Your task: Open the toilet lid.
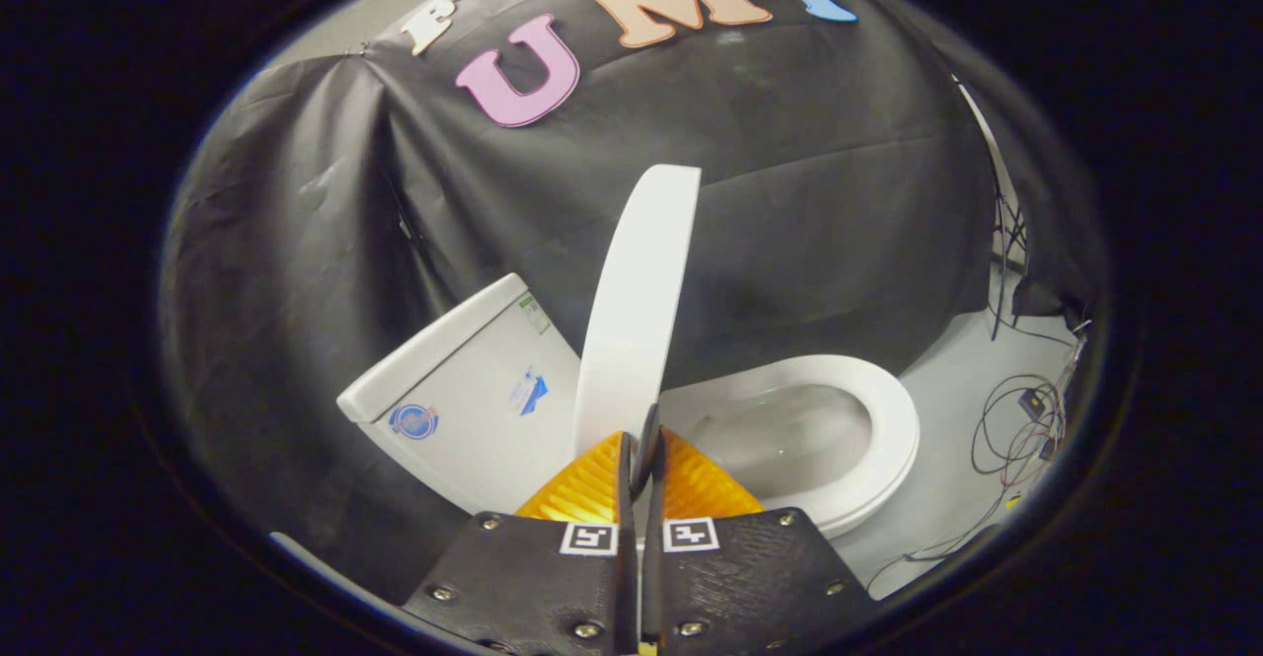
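I am clamping my gripper [643, 459] on the toilet lid's [636, 311] edge; the lid is standing nearly upright just ahead, its long axis rising, between tank [464, 400] and seat [888, 429].

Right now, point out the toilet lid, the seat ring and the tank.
toilet lid [636, 311]: gripper view, middle of its raised white face, above the gripper [639, 459], whose fingers are closed on its lower edge.
seat ring [893, 419]: gripper view, far curve of the ring.
tank [474, 390]: gripper view, side wall.
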